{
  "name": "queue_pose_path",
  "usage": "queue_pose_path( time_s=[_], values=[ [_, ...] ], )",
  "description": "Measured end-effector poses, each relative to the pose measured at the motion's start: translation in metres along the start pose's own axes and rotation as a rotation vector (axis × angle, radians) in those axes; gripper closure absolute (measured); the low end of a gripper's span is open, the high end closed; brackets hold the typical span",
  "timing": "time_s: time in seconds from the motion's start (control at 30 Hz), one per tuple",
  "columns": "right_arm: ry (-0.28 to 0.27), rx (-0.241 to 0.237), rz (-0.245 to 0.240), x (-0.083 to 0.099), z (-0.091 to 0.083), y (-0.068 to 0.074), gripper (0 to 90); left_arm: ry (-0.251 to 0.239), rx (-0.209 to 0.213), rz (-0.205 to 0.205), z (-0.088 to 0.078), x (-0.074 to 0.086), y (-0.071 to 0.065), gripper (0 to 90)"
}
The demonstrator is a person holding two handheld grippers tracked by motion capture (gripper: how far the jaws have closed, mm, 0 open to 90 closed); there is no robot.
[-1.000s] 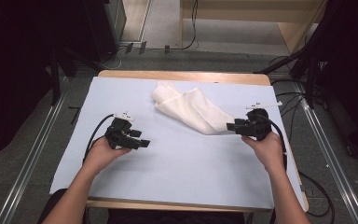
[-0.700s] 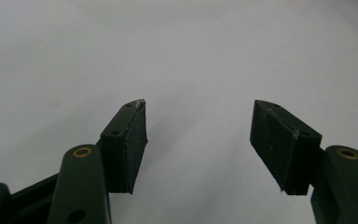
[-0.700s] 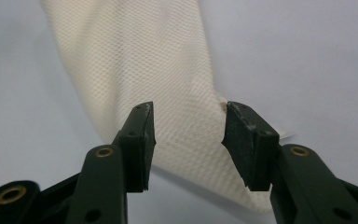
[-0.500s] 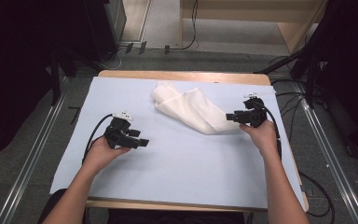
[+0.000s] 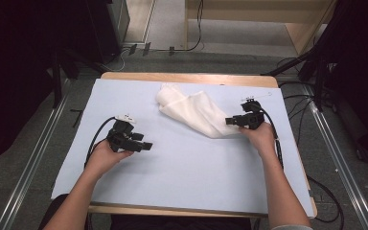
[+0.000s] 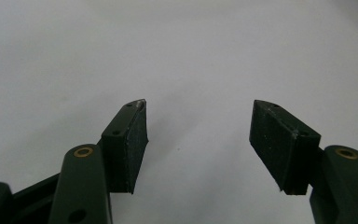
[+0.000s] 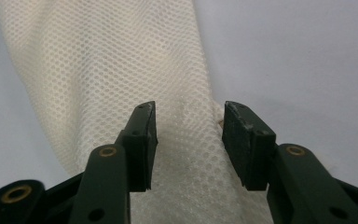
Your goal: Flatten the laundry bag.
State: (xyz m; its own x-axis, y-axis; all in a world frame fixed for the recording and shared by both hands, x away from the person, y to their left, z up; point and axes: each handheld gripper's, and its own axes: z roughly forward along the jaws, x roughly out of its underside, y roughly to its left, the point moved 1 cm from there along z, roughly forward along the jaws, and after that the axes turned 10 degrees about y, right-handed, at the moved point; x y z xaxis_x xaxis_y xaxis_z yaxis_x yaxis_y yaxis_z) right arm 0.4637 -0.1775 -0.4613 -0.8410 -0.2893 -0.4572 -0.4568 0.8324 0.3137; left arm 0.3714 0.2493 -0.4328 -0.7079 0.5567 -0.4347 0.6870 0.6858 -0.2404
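Progress, judging from the high view: barely getting started. Counting one white mesh cloth, lying crumpled and unspread toward the far middle of the desk, on the blue sheet covering it. Counting two grippers and two hands. Holding the left gripper in the left hand over bare sheet, well apart from the cloth, with nothing in it. Bringing the right gripper, in the right hand, right up to the cloth's near right end. Not yet gripping or lifting anything, as far as can be told from here.

Looking along the left gripper view: keeping both fingers wide apart, with nothing between them but plain sheet. Waiting, most likely, for its own part of the job.

Looking along the right gripper view: straddling a ridge of the mesh cloth with the two fingers, having just been closing them, yet leaving gaps on both sides, so not pinching yet. Counting one cloth between them and nothing else.

Remaining, by this reading: closing on the cloth's end, taking hold with the other gripper, and doing all the handling of the cloth itself. Completed so far: only the approach.
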Motion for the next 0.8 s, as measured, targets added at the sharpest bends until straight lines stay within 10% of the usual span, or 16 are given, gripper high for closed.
queue_pose_path(
  time_s=[0.27,0.8],
  values=[
    [0.034,0.052,-0.099,0.001,0.003,0.011,86.0,-0.005,0.003,-0.019,-0.001,0.001,0.004,37.7],
    [-0.036,0.028,-0.181,0.001,-0.022,0.037,88.2,-0.011,0.001,-0.050,-0.004,0.003,0.009,38.1]
  ],
)
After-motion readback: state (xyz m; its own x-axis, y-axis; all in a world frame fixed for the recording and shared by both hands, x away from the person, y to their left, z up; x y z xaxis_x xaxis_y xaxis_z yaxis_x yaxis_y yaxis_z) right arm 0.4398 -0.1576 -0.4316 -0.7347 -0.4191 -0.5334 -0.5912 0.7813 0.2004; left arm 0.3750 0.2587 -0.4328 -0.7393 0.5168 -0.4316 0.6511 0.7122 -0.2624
